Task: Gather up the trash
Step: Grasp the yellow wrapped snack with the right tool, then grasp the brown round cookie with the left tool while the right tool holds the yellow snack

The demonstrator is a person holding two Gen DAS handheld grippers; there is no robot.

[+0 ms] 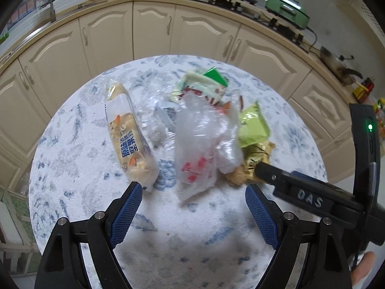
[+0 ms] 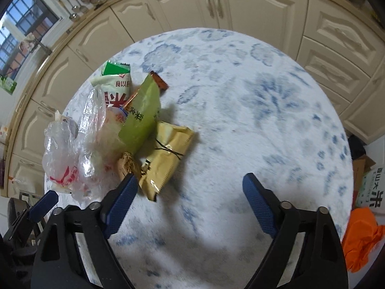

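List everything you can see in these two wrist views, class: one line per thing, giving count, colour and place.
round table: one, white with blue pattern, centre
nut snack bag: one, clear and beige, pile's left
clear plastic bags: several, crumpled, pile's middle
green wrapper: one, lime, on pile
tan wrapper: one, pile's right
cabinets: cream, behind table
electric pan: one, green, on counter
left gripper: blue pads, open
right gripper: blue pads, open
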